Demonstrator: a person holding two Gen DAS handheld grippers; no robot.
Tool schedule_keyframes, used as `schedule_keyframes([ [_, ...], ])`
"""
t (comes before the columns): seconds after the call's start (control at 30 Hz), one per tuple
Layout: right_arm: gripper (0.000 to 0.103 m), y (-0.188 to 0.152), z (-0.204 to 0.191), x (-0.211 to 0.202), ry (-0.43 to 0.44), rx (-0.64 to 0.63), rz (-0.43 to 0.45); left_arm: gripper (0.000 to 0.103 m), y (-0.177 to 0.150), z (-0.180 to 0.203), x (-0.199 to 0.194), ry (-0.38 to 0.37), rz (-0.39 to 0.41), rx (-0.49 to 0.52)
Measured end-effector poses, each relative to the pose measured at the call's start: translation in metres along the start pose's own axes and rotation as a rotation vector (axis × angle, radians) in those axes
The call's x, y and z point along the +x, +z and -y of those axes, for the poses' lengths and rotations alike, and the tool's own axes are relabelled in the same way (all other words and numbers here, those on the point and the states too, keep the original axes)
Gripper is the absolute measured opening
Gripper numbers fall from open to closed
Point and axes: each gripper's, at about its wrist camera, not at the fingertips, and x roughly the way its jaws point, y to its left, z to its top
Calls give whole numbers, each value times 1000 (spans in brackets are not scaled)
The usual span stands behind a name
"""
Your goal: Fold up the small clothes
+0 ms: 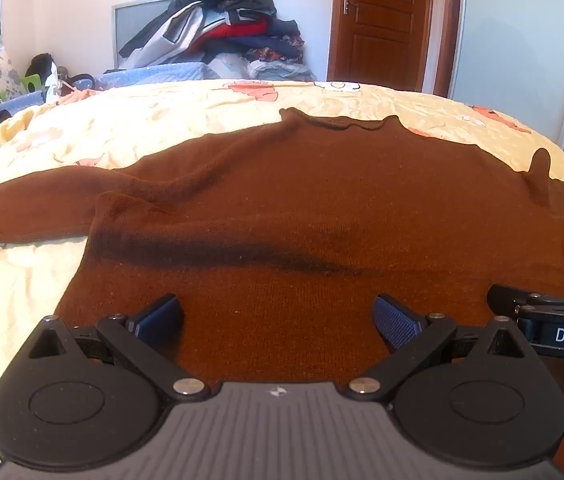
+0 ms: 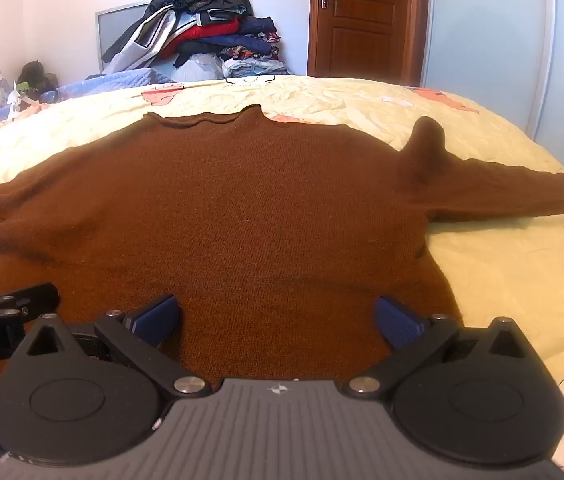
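Observation:
A small brown knitted sweater (image 1: 302, 200) lies spread flat on the bed, collar at the far end, both sleeves stretched out sideways. A dark crease crosses its body in the left wrist view. In the right wrist view the sweater (image 2: 241, 208) has a raised bump of cloth near its right shoulder. My left gripper (image 1: 277, 320) hovers open over the sweater's near hem, nothing between its blue pads. My right gripper (image 2: 277, 320) is likewise open above the lower body, empty. Each gripper shows at the edge of the other's view, side by side.
The sweater rests on a pale yellow bedsheet (image 1: 161, 120) with pink prints. A pile of clothes (image 1: 225, 20) stands beyond the bed's far edge. A brown door (image 1: 382, 20) and a pale wardrobe (image 2: 482, 32) are at the back right.

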Motion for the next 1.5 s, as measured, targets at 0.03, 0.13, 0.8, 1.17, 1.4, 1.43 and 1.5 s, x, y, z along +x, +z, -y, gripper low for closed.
schedule_keyframes([
  [0.03, 103, 0, 0, 0, 0, 0, 0, 103, 0, 0, 0, -2, 0, -2],
  [0.13, 103, 0, 0, 0, -1, -1, 0, 103, 1, 1, 0, -4, 1, -3],
  [0.8, 103, 0, 0, 0, 0, -1, -2, 103, -1, 4, 2, 5, -3, 17],
  [1.17, 103, 0, 0, 1, -1, -1, -3, 103, 2, 5, 3, 8, -21, 14],
  [1.4, 103, 0, 0, 1, -1, -1, -3, 103, 2, 5, 3, 7, -22, 18],
  [1.43, 103, 0, 0, 1, -1, -1, -3, 103, 2, 5, 3, 7, -21, 17],
  [1.5, 103, 0, 0, 1, -1, -2, -3, 103, 1, 6, 3, 9, -21, 17],
])
